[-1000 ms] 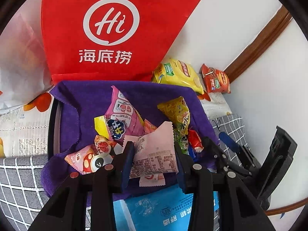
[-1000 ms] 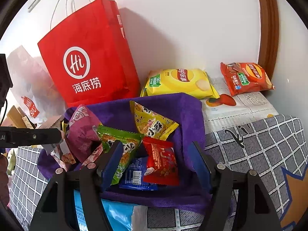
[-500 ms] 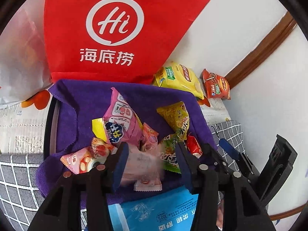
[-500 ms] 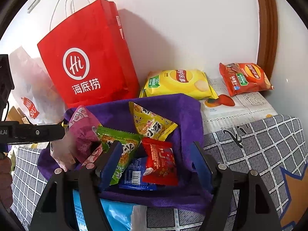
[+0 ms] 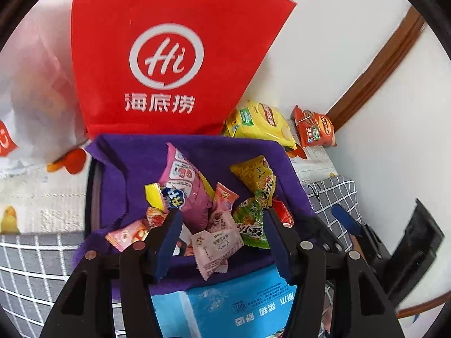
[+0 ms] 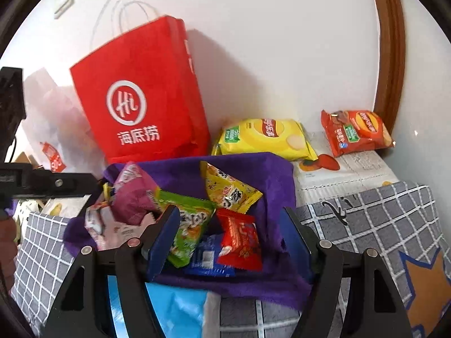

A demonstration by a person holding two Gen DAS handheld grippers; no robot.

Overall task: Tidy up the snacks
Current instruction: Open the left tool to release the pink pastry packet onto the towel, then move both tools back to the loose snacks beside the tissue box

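Note:
A basket lined with purple cloth (image 5: pixel 197 143) holds several snack packets. My left gripper (image 5: pixel 221 217) hovers over its near side, jaws opening, pads touching nothing. A pale pink packet (image 5: pixel 217 245) lies loose in the basket below them, beside a large pink packet (image 5: pixel 183 186) and a green one (image 5: pixel 251 222). My right gripper (image 6: pixel 229 214) stands open over the basket's (image 6: pixel 276 169) near right part. Nothing is gripped between its pads. Under it lie a red packet (image 6: pixel 239 239), a green packet (image 6: pixel 188 222) and a blue one (image 6: pixel 208 262). A yellow packet (image 6: pixel 228 188) rests further back.
A red paper bag (image 6: pixel 141 98) stands against the white wall behind the basket. A yellow crisp bag (image 6: pixel 265 138) and an orange-red one (image 6: pixel 355 132) lie at the back right. A blue pack (image 5: pixel 239 304) sits in front, on grey chequered cloth (image 6: pixel 380 219). A white plastic bag (image 5: pixel 33 98) is at the left.
The left gripper held the pale pink packet between its pads; its jaws have widened and the packet has dropped into the basket. The right gripper has barely shifted.

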